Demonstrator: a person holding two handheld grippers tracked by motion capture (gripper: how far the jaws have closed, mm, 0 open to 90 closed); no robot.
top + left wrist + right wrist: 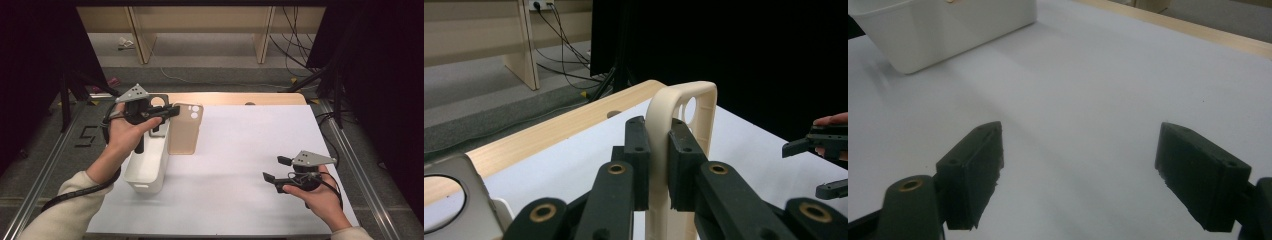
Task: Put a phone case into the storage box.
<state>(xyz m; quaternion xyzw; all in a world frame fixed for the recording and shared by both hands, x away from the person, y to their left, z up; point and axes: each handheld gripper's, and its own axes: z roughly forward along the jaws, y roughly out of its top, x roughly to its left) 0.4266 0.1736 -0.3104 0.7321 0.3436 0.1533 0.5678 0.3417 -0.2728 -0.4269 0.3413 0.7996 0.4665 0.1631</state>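
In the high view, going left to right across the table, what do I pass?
White bin → tan phone case held by the left claw → bare white table → right claw, open.

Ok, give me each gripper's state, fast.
Left gripper: shut on the beige phone case.
Right gripper: open, holding nothing, above the white table.

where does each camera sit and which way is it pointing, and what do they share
High view: above the person's side, looking forward and down on the white table; both forearms, left claw and right claw show.
Left gripper view: on the left claw, looking along its jaws shut on a beige phone case; the right claw shows farther off.
Right gripper view: on the open right claw, looking over the table to a white bin.
Shared: the high view also shows case and bin.
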